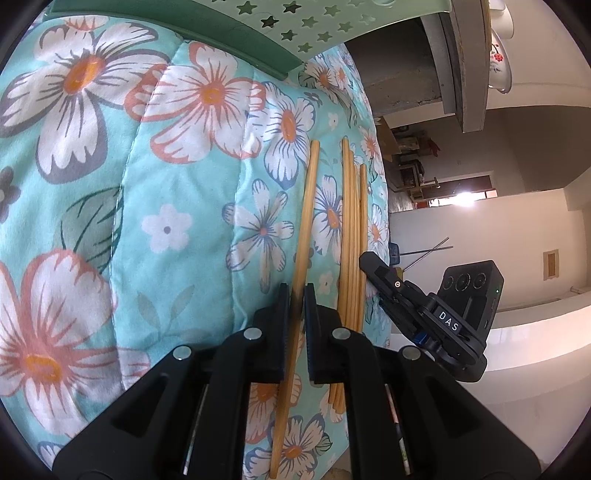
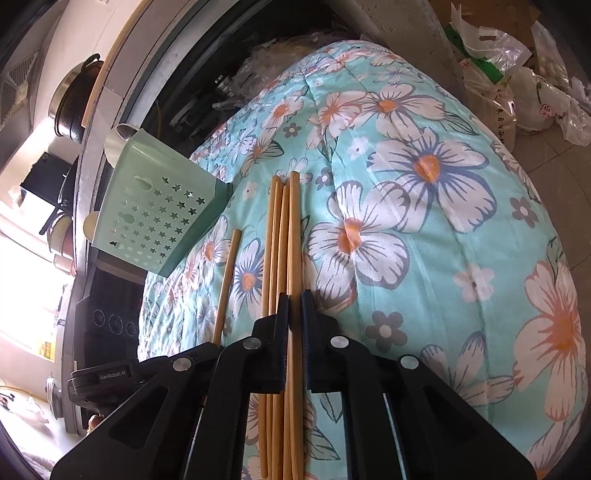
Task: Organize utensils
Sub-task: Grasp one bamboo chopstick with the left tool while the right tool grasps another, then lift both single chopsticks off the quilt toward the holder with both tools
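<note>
Pinching one chopstick in each gripper, we should lift level toward the green holder

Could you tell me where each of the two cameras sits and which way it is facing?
Left wrist: rides the left gripper, looking forward and down over a floral quilt; its fingers clamp a single chopstick, and the right gripper shows alongside.
Right wrist: rides the right gripper, looking down the chopstick bundle, its fingers shut on the rightmost chopstick; the green star-holed holder lies left.
Shared: quilt, holder, bundle, single chopstick.
</note>
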`<action>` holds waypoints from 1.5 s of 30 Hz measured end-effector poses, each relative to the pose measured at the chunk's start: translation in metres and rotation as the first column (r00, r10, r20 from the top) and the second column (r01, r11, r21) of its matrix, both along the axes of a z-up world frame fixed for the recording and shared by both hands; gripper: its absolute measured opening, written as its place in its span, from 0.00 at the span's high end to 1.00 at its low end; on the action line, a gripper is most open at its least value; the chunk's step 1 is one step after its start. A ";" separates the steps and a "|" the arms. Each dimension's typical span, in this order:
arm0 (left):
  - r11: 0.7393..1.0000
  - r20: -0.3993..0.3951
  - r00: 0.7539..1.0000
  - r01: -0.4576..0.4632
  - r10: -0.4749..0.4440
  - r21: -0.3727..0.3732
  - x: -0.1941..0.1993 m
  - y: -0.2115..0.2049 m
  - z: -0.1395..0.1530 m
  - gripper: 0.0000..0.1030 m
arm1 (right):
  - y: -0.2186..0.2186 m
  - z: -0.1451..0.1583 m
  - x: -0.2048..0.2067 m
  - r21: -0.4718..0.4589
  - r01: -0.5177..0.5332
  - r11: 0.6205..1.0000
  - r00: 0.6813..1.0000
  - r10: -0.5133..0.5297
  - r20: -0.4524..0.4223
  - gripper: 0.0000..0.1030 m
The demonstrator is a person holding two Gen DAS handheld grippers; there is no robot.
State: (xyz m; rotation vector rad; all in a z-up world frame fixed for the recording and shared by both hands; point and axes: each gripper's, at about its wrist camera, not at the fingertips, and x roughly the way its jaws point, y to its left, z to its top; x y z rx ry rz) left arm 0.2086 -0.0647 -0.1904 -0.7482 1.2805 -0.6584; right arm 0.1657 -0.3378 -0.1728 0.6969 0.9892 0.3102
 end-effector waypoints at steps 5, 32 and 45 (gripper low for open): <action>1.000 0.001 1.000 -0.005 0.005 0.001 -0.001 0.001 -0.001 0.93 | -0.002 0.001 -0.003 0.003 0.008 1.000 1.000 -0.008 0.002 0.93; 0.965 0.131 0.990 0.009 -0.045 0.261 0.008 0.008 0.036 0.84 | -0.002 0.032 -0.007 -0.251 -0.036 0.967 0.999 0.034 -0.009 0.86; 0.878 0.188 0.965 0.074 -0.183 0.473 0.057 -0.037 0.042 0.84 | 0.009 0.029 0.026 -0.353 -0.054 0.934 0.998 0.058 0.001 0.86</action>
